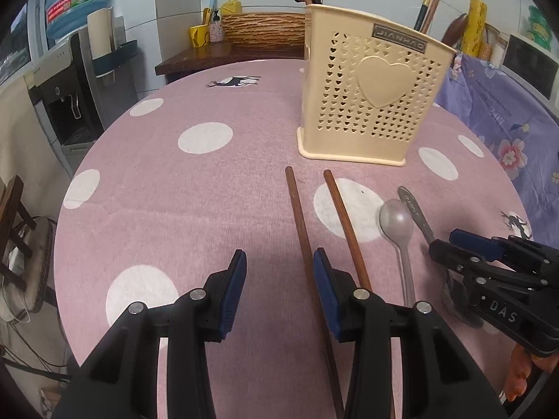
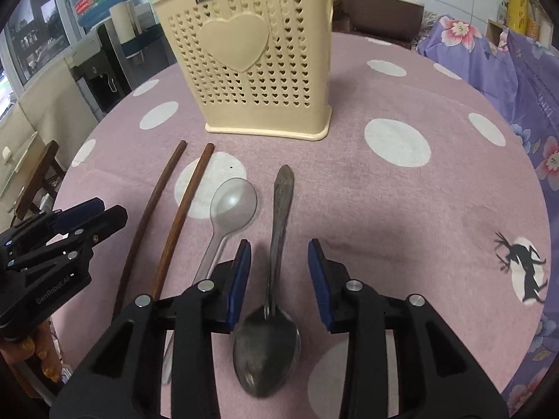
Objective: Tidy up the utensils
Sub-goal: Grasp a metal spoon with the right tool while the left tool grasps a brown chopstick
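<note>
Two brown chopsticks lie side by side on the pink dotted tablecloth (image 1: 209,192), pointing at a beige perforated utensil holder (image 1: 374,94). My left gripper (image 1: 277,272) stands open; the left chopstick (image 1: 300,227) runs between its fingers close to the right pad, and the other chopstick (image 1: 346,223) passes outside that finger. A pale plastic spoon (image 2: 234,202) lies beside them. My right gripper (image 2: 279,262) is open astride the handle of a metal spoon (image 2: 267,349), with a gap on each side. Each gripper shows in the other's view: left gripper (image 2: 111,216), right gripper (image 1: 443,241).
More chopsticks (image 1: 431,10) stand in the holder (image 2: 251,56). A water dispenser (image 1: 80,80) and a wooden stool (image 1: 14,209) stand off the table's left edge. A purple floral cloth (image 1: 506,111) hangs at the right. A wooden side table with a yellow cup (image 1: 199,35) is behind.
</note>
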Motion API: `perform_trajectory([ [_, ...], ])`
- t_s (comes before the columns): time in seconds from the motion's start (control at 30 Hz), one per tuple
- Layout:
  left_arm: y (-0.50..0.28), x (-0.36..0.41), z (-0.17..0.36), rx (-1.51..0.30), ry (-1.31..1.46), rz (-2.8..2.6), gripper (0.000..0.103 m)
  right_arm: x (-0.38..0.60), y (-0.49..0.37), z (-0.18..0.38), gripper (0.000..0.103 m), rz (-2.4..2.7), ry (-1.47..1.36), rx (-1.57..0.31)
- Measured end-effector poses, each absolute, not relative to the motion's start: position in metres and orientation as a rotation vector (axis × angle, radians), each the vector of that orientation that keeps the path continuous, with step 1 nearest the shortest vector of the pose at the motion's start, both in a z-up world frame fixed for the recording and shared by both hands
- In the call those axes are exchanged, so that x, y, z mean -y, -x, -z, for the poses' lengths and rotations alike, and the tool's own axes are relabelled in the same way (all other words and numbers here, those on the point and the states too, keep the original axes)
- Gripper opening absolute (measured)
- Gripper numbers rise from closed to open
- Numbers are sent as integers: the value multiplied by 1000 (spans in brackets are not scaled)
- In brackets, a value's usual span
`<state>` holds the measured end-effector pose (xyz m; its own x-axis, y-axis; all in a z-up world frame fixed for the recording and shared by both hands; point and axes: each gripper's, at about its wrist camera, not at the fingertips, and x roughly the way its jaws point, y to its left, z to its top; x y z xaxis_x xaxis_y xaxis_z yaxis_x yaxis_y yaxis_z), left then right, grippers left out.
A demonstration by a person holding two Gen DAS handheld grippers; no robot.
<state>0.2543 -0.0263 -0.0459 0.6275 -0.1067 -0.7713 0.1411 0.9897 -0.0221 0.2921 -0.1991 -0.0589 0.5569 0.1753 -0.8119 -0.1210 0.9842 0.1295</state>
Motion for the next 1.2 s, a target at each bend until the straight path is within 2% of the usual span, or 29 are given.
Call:
perform_trajectory([
  [0.37, -278, 25, 54, -906, -17, 127, 40, 187, -331, 60, 20, -157, -81, -987],
  [0.5, -284, 27, 56, -909, -18, 125, 40, 183, -340, 59, 12, -155, -60, -987],
  [0.73, -301, 33, 61, -939, -10, 123, 40, 189, -346, 59, 11, -194, -101, -1009],
  [0.87, -312, 40, 61, -946, -31, 120, 40, 190, -345, 54, 5, -221, -112, -989],
  [1.03, -323, 44, 61, -960, -48, 106, 12, 180, -341, 49, 2, -252, -82, -973],
  [1.2, -327, 45, 60, -972, -38, 102, 9, 184, -338, 44, 2, -258, -92, -961],
])
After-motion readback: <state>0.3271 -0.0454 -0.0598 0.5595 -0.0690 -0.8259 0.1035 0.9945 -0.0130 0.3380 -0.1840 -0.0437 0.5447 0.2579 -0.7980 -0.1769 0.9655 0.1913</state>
